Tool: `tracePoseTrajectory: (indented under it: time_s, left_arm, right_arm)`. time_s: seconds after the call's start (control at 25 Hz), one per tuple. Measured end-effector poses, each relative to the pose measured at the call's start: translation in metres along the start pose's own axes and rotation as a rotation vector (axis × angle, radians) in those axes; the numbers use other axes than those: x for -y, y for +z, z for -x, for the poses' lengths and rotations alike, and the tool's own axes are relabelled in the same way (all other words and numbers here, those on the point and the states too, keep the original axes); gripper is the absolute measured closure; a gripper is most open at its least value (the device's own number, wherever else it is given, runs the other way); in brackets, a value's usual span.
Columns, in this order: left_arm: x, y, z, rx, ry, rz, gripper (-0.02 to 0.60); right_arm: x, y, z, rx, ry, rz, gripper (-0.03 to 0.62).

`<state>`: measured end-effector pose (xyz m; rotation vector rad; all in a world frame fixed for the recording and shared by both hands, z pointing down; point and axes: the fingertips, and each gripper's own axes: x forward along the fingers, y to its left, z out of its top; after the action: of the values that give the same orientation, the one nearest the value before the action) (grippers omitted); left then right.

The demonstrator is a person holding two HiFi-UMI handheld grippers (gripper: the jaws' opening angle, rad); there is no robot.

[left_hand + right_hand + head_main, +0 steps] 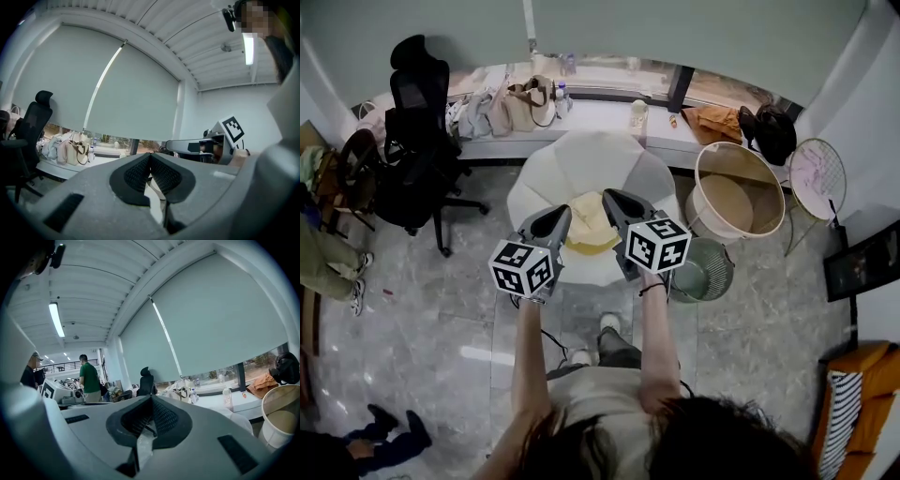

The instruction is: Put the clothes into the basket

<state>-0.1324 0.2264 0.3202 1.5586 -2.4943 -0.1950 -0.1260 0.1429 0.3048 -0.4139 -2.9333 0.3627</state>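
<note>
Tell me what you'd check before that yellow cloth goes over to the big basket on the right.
1. Left tongs shut on the yellow garment: ok.
2. Right tongs shut on it too: ok.
3. Basket open and seemingly empty: ok.
4. Garment lifted clear of the white table: cannot tell.
5. Wire bin out of the way: probably ok, it stands nearer the person than the basket.

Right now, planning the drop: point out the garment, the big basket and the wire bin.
pale yellow garment (589, 230), head view, its middle.
big white basket (761, 183), head view, inner wall.
green wire bin (722, 260), head view, side wall.
</note>
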Motion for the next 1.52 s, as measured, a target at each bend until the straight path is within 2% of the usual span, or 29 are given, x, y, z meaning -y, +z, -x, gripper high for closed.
tracePoseTrajectory:
  time_s: [0.36, 0.52, 0.96, 1.52]
  left_arm:
    - [-0.03, -0.005, -0.05, -0.009, 0.06, 0.064, 0.571]
    - [-0.041, 0.0, -0.068, 0.014, 0.084, 0.093, 0.571]
    - [-0.06, -0.007, -0.095, 0.011, 0.124, 0.112, 0.571]
    - [-0.109, -0.022, -0.139, -0.089, 0.07, 0.134, 0.571]
  right_arm:
    - [0.044, -0.001, -0.044, -0.061, 0.063, -0.02, 0.585]
    - [0.061, 0.004, -0.058, -0.076, 0.089, -0.017, 0.585]
    - [0.089, 0.0, -0.081, -0.096, 0.115, -0.026, 0.585]
    - [0.125, -0.008, -0.132, -0.112, 0.046, -0.094, 0.585]
